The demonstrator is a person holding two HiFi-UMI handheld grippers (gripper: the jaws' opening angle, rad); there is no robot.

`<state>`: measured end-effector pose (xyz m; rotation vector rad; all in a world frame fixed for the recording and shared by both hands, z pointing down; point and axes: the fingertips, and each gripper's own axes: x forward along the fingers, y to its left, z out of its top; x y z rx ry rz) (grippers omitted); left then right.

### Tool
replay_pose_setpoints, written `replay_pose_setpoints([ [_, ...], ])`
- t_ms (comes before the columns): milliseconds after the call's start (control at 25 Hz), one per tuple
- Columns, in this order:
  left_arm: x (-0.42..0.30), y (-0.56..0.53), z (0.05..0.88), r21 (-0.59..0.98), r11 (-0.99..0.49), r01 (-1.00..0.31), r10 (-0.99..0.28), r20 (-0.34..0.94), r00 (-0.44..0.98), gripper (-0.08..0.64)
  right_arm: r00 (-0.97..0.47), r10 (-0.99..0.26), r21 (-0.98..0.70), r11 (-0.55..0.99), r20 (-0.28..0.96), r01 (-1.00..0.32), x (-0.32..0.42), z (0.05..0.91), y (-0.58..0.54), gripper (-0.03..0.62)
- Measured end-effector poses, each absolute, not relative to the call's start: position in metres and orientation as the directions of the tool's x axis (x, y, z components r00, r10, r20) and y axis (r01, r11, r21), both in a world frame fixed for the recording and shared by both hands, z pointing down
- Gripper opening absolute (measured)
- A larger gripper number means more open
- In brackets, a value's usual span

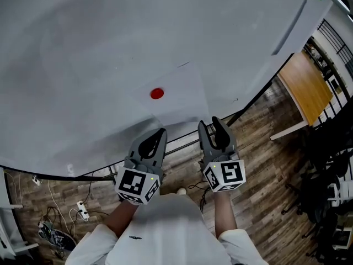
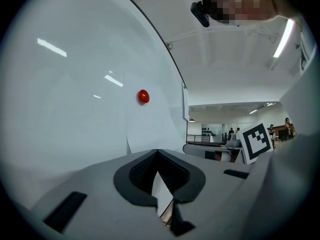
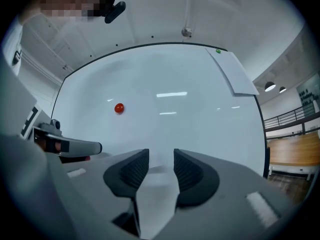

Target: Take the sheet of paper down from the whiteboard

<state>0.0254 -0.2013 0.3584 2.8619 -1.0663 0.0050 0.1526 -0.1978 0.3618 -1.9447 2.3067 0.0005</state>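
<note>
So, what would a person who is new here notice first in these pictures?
First the red magnet, which pins a sheet of paper near the middle of the big whiteboard. Just below it are the two tongs: the left tongs are closed on the sheet's lower edge, and the right tongs stand open beside them.
</note>
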Motion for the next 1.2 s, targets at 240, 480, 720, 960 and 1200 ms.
replay_pose_setpoints([
  [240,0.024,-0.205,0.362,0.079,-0.735,-0.673,-0.672,0.043,0.739,0.006,-0.230,-0.970,-0.094,0.237,-0.084,-0.967,0.149,0.367,-0.220,0.150],
  [480,0.018,-0.202,0.362,0.067,-0.720,-0.691,-0.689,0.052,0.723,0.006,-0.265,-0.961,-0.119,0.273,-0.080,-0.954,0.155,0.365,-0.237,0.204],
  [720,0.012,-0.204,0.362,0.067,-0.713,-0.698,-0.696,0.056,0.716,0.006,-0.309,-0.948,-0.127,0.317,-0.078,-0.940,0.146,0.364,-0.243,0.204],
  [960,0.010,-0.203,0.361,0.067,-0.715,-0.696,-0.694,0.049,0.718,0.006,-0.292,-0.955,-0.099,0.297,-0.057,-0.950,0.141,0.369,-0.239,0.102],
  [1200,0.009,-0.200,0.359,0.068,-0.724,-0.687,-0.686,0.044,0.727,0.006,-0.280,-0.957,-0.098,0.286,-0.072,-0.953,0.142,0.363,-0.229,0.016],
])
